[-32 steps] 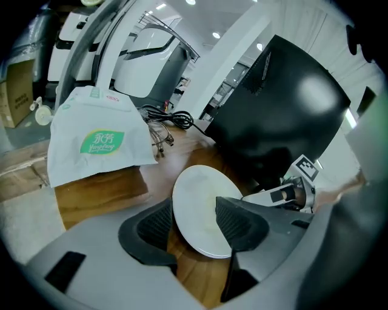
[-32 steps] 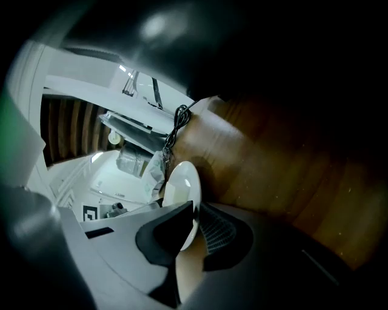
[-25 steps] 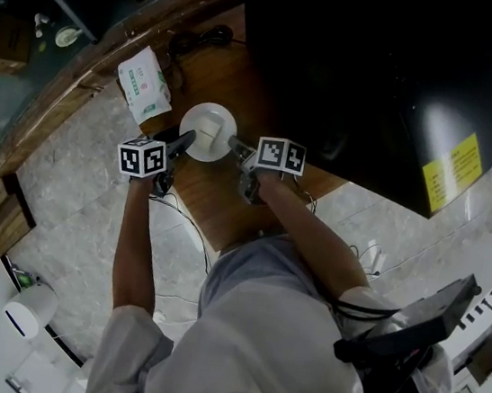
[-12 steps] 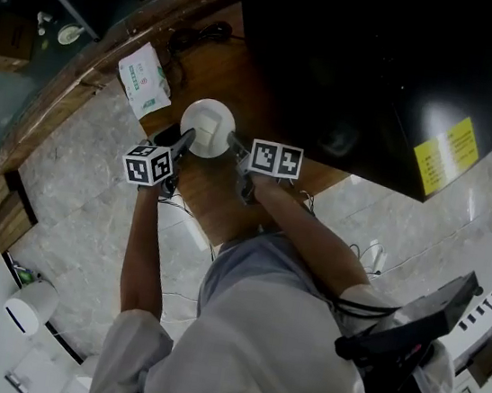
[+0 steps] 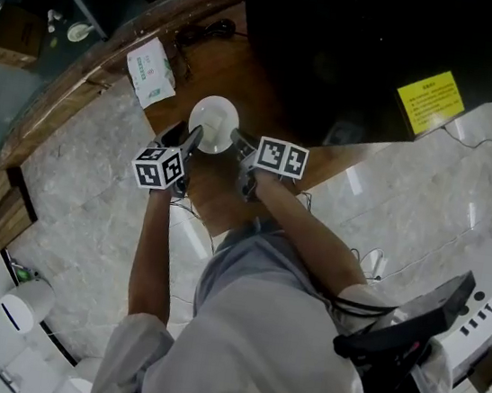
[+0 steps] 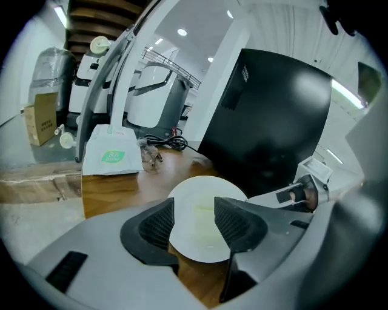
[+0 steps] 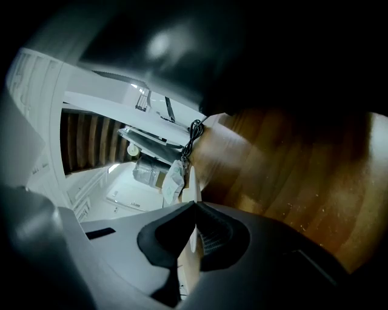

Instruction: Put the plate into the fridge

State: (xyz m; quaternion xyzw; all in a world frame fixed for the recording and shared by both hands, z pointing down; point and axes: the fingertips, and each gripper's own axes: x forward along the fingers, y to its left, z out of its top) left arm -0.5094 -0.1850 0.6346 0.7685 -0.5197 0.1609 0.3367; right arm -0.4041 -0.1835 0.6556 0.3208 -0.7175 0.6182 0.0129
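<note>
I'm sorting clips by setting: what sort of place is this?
Probably a kitchen mock-up in a lab or showroom: there is a black fridge and a white plate, but white machines stand in the background.

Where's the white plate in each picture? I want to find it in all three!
Head view: upper middle, the plate sits between the left gripper and the right gripper.
Left gripper view: low centre, the plate shows between the left gripper's closing jaws, not yet pinched.
Right gripper view: centre, a thin white edge pinched in the right gripper's jaws.
Shared landmark: the white packet.
</note>
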